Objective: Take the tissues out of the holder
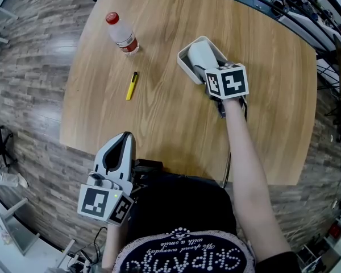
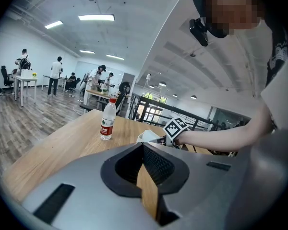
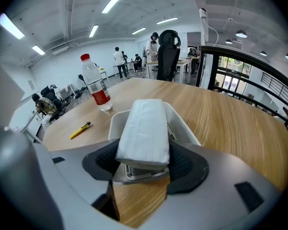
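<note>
The right gripper (image 3: 143, 169) jaws clamp the tissues (image 3: 144, 128) at the holder (image 3: 185, 124); left gripper (image 2: 145, 170) jaws closed

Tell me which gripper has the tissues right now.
The right gripper: its jaws are closed on the tissues, which sit in the holder. The left gripper is shut on nothing.

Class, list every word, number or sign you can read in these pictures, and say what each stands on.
Water bottle label: print too small to read.
Person's shirt: beaded lettering, upside down, not readable with certainty.
Cubes on left gripper and right gripper: square markers only, no words.
</note>
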A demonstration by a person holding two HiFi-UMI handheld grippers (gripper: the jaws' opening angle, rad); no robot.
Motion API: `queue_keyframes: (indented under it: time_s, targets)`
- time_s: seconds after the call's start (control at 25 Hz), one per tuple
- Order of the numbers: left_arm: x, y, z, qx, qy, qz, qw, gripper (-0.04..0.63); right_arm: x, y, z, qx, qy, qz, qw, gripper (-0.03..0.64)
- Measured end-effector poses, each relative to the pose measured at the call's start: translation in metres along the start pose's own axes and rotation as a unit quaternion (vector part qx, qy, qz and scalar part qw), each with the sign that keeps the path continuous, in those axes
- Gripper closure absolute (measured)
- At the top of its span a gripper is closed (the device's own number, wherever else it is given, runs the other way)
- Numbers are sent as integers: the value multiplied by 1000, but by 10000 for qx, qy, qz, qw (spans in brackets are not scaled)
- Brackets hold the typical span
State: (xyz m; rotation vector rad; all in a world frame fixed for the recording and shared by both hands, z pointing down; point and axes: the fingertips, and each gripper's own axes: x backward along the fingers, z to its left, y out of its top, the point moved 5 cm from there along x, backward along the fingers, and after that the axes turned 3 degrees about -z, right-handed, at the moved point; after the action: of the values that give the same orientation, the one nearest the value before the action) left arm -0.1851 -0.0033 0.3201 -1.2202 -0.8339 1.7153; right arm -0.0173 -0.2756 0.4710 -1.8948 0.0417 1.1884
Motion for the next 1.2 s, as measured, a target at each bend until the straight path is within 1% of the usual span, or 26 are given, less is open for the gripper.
queue_keyframes:
  time_s: [0.2, 0.32, 0.48, 0.56, 0.84, 1.2]
  targets:
    - [-1, 0, -1, 8, -16, 13, 10000, 589, 2, 0, -2, 27, -122, -7, 9999, 334]
    - [0, 0, 0, 10, -12, 22, 10000, 589, 0, 0, -1, 19, -37, -28, 10000, 334]
    - [0, 0, 1, 5, -2, 36, 10000, 589, 2, 1, -1, 10, -84, 0, 10000, 338]
    - [0, 1, 1, 2, -3, 29, 10000, 589, 3, 0, -1, -25, -39, -18, 10000, 341]
    - [-1, 2, -1, -15, -60, 23, 10000, 590, 27, 12, -6, -104, -118, -418, 9990, 342]
    - [-3, 5, -6, -118, -281, 24, 9995, 590, 58, 20, 1, -237, -91, -919, 9954, 344]
